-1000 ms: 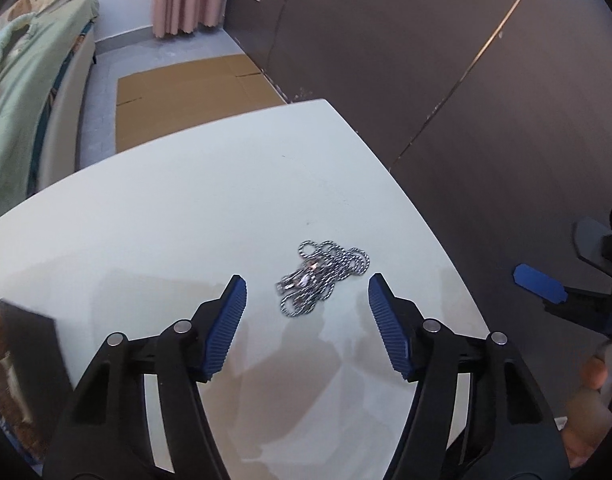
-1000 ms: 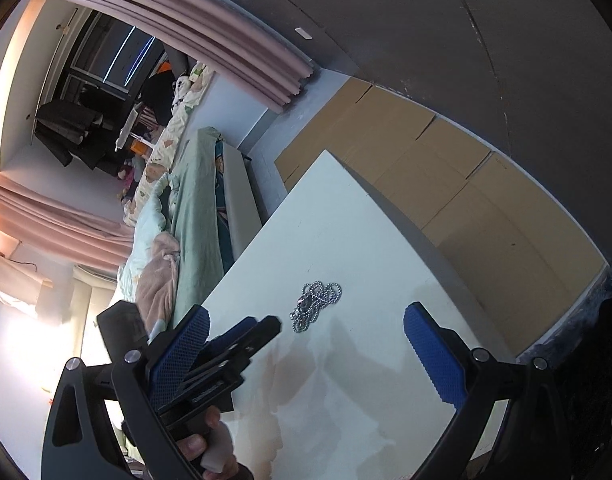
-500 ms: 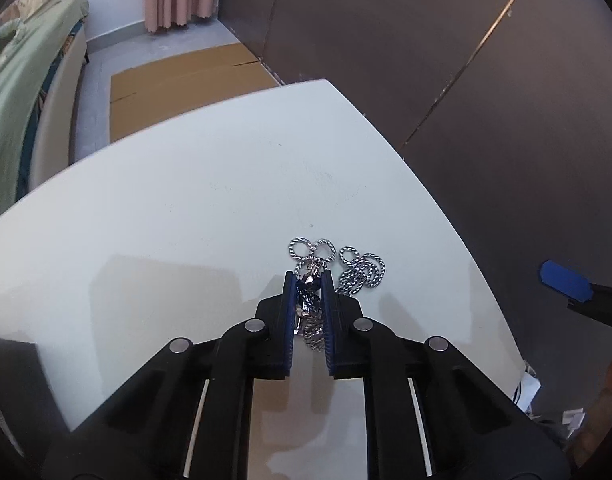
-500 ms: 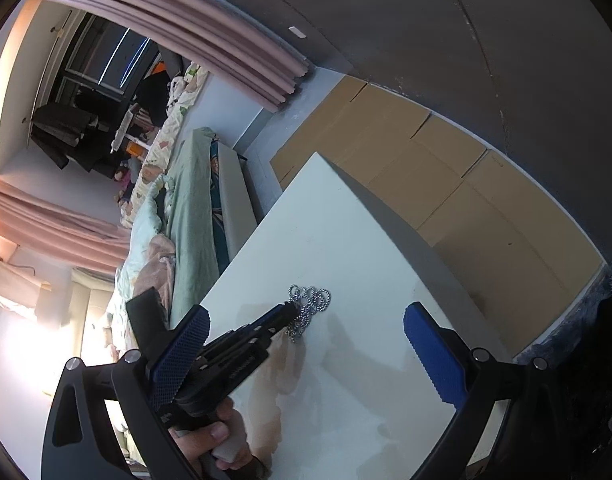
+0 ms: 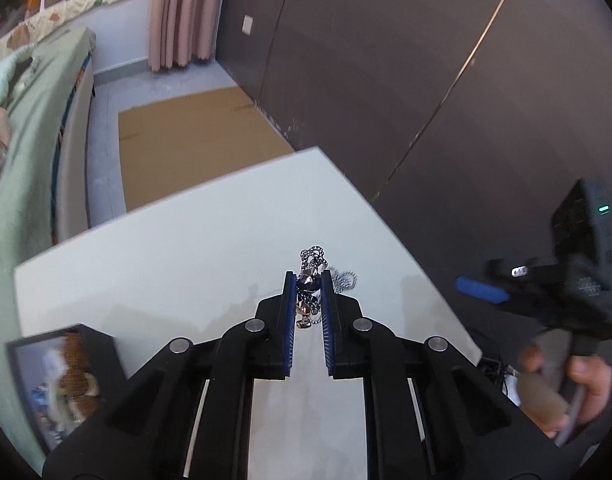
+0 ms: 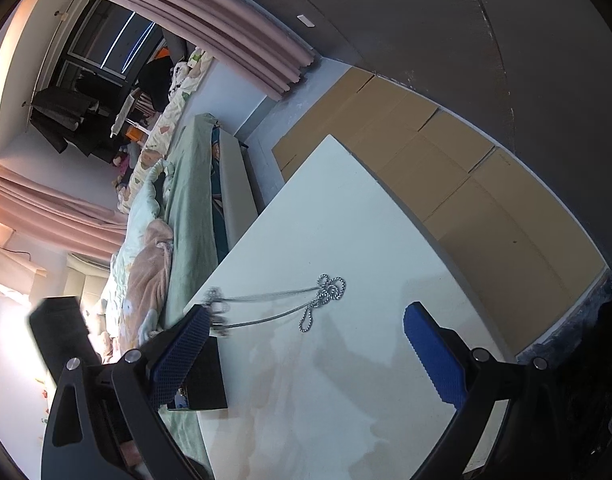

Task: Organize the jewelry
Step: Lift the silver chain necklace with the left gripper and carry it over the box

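- The necklace (image 5: 313, 276) is pinched between the left gripper's (image 5: 308, 285) jaws — the stretch inside them is hidden.
- In the right wrist view its lifted end (image 6: 217, 303) is smeared by blur.
- The picture frame (image 5: 61, 380) is blurred — its print unreadable.
- The right gripper (image 5: 482, 289) is blurred, partly cut off.

The chain (image 6: 326, 292) is shiny silver metal beads. The left tongs (image 5: 308, 280) are matt black plastic with ribbed blue pads (image 5: 289, 300). The bench (image 5: 185, 264) is smooth, slightly glossy white. Flat brown cardboard (image 6: 466, 184) covers the floor.
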Tool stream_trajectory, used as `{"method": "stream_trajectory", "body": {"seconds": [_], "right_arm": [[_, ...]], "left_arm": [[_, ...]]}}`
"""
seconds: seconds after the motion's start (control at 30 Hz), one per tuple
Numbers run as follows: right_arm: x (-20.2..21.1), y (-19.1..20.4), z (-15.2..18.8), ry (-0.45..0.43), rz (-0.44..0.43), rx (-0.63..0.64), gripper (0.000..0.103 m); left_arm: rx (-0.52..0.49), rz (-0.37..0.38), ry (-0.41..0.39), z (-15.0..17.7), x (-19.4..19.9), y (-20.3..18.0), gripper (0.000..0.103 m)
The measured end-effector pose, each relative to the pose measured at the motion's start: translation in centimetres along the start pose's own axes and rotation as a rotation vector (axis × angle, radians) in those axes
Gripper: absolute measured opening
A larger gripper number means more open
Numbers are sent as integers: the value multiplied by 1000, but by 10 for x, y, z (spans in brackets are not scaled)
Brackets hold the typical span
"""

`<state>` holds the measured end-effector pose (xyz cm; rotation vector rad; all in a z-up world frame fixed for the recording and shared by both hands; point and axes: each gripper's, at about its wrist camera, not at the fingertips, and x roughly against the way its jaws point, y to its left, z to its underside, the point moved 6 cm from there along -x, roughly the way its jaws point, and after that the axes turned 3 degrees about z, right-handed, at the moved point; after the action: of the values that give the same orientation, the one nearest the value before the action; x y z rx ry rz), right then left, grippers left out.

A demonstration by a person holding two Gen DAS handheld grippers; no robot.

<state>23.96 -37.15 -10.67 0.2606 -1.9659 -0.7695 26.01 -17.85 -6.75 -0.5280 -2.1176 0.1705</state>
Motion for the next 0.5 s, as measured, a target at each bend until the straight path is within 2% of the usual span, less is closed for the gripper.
{"method": "stream_trajectory", "body": {"seconds": [0.5], "right_arm": [[-8, 6, 2, 10, 22, 26, 95]], "left_arm": [[-12, -36, -163, -29, 109, 7, 12]]}}
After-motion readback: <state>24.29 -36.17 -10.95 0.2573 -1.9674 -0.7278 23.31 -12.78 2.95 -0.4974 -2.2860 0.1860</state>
